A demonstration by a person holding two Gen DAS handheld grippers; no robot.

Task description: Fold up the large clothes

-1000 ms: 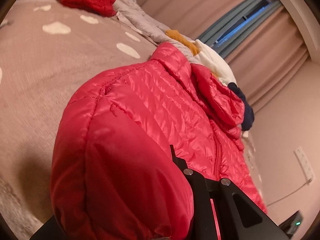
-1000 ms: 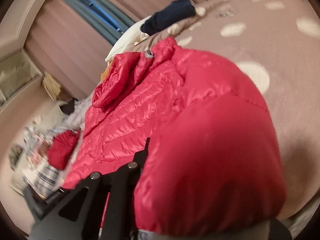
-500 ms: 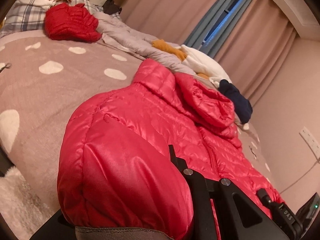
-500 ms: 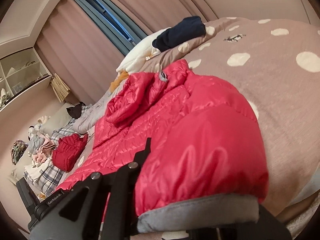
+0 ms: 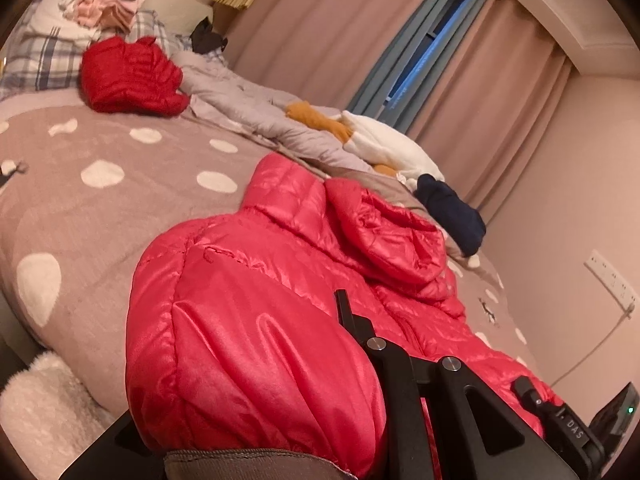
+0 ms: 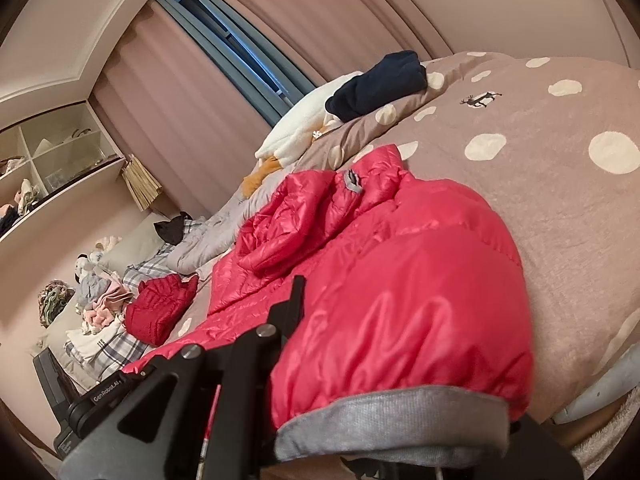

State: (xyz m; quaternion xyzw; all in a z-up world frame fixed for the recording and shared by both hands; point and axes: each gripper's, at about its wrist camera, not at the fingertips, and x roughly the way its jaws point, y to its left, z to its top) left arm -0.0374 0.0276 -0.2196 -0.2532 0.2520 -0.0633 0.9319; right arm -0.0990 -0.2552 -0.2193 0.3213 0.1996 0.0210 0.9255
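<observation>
A red hooded puffer jacket (image 5: 280, 280) lies spread on the dotted brown bedspread (image 5: 100, 208), hood toward the window. Its near end is raised off the bed, with a grey trimmed edge (image 6: 392, 420) hanging toward the cameras. My left gripper (image 5: 334, 310) is shut on the jacket's left near part. The puffy fabric bulges over one finger and hides it. My right gripper (image 6: 302, 292) is shut on the right near part of the jacket (image 6: 400, 300), and again only one black finger shows beside the fabric.
A folded red garment (image 5: 132, 76) lies near plaid pillows with a clothes pile (image 5: 100, 12). A grey quilt (image 5: 248, 108), a white and orange item (image 5: 384, 148) and a navy garment (image 5: 452, 212) line the bed's far side by the curtains. A white fluffy rug (image 5: 44, 408) lies below the bed's edge.
Both grippers have risen, lifting the jacket's near end off the bed; its grey trimmed edge now hangs in view. The left view has rolled, and more of the room shows.
</observation>
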